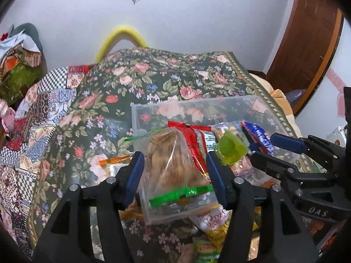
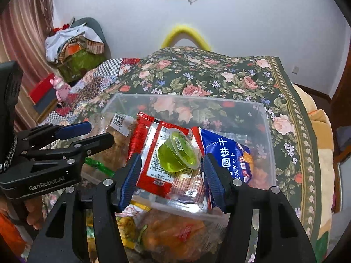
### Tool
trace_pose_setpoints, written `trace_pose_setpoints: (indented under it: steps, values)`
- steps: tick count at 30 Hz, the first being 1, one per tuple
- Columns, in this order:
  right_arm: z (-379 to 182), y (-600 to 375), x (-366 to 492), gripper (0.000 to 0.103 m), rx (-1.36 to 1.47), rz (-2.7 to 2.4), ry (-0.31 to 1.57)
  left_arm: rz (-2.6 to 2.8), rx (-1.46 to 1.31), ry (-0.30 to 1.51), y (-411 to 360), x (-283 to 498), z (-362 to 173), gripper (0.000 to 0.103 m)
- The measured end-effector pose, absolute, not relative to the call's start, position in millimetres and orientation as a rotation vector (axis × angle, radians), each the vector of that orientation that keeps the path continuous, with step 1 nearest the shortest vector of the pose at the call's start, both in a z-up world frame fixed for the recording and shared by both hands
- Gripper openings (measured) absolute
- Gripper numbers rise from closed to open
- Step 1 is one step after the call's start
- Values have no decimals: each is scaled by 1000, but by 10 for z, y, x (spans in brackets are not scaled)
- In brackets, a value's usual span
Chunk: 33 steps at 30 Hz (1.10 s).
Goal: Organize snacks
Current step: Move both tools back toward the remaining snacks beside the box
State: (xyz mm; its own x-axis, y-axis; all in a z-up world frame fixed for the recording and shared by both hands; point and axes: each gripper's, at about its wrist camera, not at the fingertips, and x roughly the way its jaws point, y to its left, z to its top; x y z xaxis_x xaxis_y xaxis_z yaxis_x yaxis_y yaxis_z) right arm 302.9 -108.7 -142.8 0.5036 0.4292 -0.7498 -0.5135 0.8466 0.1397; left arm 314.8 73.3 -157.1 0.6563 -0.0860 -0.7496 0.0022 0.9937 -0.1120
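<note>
A clear bag of biscuits with a green seal (image 1: pixel 173 171) was seen between the spread jaws of the left gripper (image 1: pixel 175 175), at the near-left corner of the clear plastic box (image 1: pixel 140 107), the pads apparently not pressing it. The right gripper (image 2: pixel 171 175) was held spread, empty, above a green jelly cup (image 2: pixel 178 153) perched on a red packet (image 2: pixel 153 153) inside the box. If released at the rim, the bag could be tipped out onto the floral cloth (image 1: pixel 153 76).
</note>
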Motion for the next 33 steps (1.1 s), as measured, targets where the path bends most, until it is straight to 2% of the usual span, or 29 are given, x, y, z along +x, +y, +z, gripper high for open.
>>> trace_pose_setpoints:
  steps: [7,12,30,33]
  values:
    - [-1243,-1220,2804,58,-98,578,845,-66,-98,812,681,2797,-1296,67]
    - [-1163,-1342,2590,61,-98,589,835,-88,-93,833,575,2538,-1293,71]
    - [-1286,-1780,1993,68,-83,587,866,-166,-129,1049,-14,1842,-1983,72]
    - [-1350,-1785,1932,70,-88,593,878,-157,-153,1043,4,1799,-2052,75]
